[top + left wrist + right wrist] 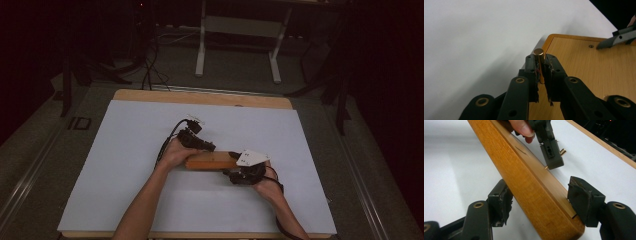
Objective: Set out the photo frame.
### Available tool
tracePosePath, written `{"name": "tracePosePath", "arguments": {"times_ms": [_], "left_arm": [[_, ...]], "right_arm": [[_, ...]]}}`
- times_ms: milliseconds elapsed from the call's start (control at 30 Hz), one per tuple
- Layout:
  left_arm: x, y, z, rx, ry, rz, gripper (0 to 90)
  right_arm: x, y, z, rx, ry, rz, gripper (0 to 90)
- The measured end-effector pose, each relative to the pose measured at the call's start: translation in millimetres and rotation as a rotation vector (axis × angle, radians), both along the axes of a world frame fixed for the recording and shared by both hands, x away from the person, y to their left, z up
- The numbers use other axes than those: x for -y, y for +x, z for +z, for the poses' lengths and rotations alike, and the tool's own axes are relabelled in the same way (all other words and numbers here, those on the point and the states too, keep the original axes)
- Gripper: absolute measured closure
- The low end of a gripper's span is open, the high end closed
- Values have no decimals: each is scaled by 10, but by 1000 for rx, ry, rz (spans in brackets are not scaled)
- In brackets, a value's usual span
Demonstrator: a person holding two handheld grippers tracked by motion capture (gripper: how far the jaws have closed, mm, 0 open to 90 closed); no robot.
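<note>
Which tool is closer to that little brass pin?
Left. The left tool is shut on the pin, holding it over the wooden board. The right tool sits farther along, its jaws open around the board's edge.

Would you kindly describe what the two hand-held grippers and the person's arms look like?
Both are black: the left hand-held gripper trails a black cable, and the right hand-held gripper carries a grey three-cornered plate. Brass-coloured rivets dot the linkages, the jaw pads look frayed, and the forearms are bare, unsleeved.
</note>
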State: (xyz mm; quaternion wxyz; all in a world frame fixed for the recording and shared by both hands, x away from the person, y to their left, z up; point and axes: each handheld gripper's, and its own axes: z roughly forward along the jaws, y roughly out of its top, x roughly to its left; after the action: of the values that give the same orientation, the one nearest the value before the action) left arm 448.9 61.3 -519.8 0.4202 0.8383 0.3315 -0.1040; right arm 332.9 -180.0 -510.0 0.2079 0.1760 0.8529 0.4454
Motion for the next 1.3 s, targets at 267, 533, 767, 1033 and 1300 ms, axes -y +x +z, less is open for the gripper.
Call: {"name": "tracePosePath", "arguments": {"times_ms": [267, 533, 767, 1033, 1300], "left_arm": [[-66, -6, 3, 13, 23, 22, 690], [-245, -70, 38, 50, -17, 95, 612], [-440, -166, 102, 124, -36, 149, 596], [-695, -335, 180, 213, -40, 207, 595], [-872, -499, 212, 287, -23, 229, 585]], "right_arm": [[6, 27, 16, -4, 3, 9, 393], [11, 63, 32, -17, 14, 17, 404], [15, 91, 50, -21, 17, 17, 423], [17, 112, 66, -23, 17, 30, 451], [24, 132, 73, -28, 27, 34, 461]]}}
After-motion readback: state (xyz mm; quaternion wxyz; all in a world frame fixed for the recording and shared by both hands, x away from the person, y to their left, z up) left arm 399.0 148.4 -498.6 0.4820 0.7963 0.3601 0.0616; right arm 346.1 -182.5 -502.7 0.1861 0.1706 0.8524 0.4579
